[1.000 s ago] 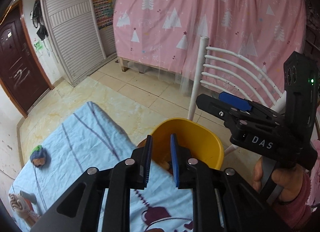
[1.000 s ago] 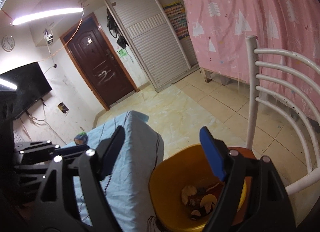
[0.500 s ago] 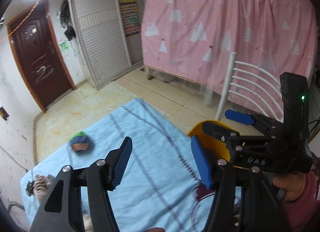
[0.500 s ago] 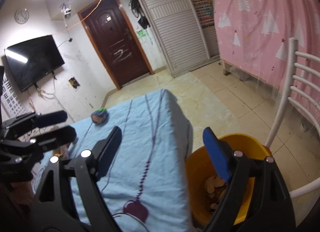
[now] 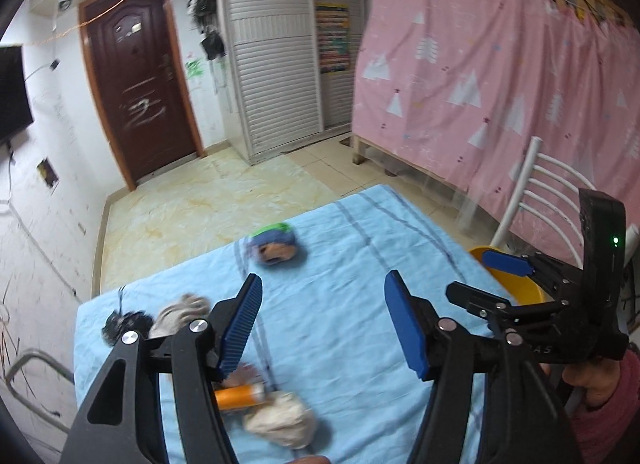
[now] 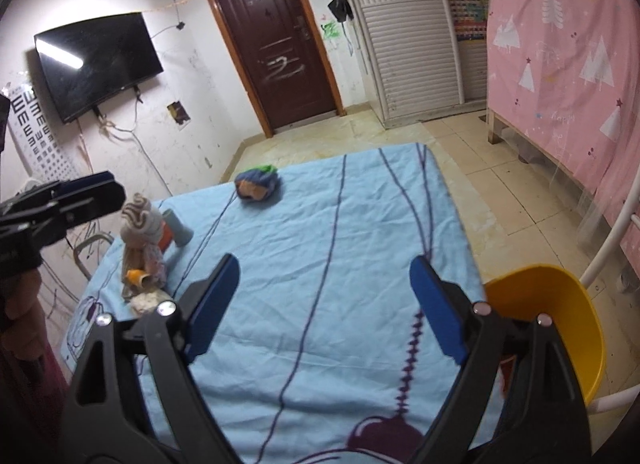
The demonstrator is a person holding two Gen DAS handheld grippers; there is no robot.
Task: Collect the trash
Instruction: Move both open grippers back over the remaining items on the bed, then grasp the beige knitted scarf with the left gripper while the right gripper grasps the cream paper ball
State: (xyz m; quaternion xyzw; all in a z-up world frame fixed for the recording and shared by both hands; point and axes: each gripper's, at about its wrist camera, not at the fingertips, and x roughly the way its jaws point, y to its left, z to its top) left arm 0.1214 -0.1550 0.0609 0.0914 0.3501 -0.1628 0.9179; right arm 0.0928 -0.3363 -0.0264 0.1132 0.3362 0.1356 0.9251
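Note:
A yellow bin stands on a white chair at the table's right edge; its rim shows in the left wrist view. On the blue tablecloth lie a blue-green-orange ball of trash, a crumpled white wad and an orange tube. My left gripper is open and empty above the near-left trash. My right gripper is open and empty over the table's middle.
A doll and a grey cup stand at the table's left side. A dark tangle lies at the left edge. A white chair back and a pink curtain are at the right.
My left gripper opened and swung from over the bin leftward over the table. My right gripper also turned from the bin toward the table, still open.

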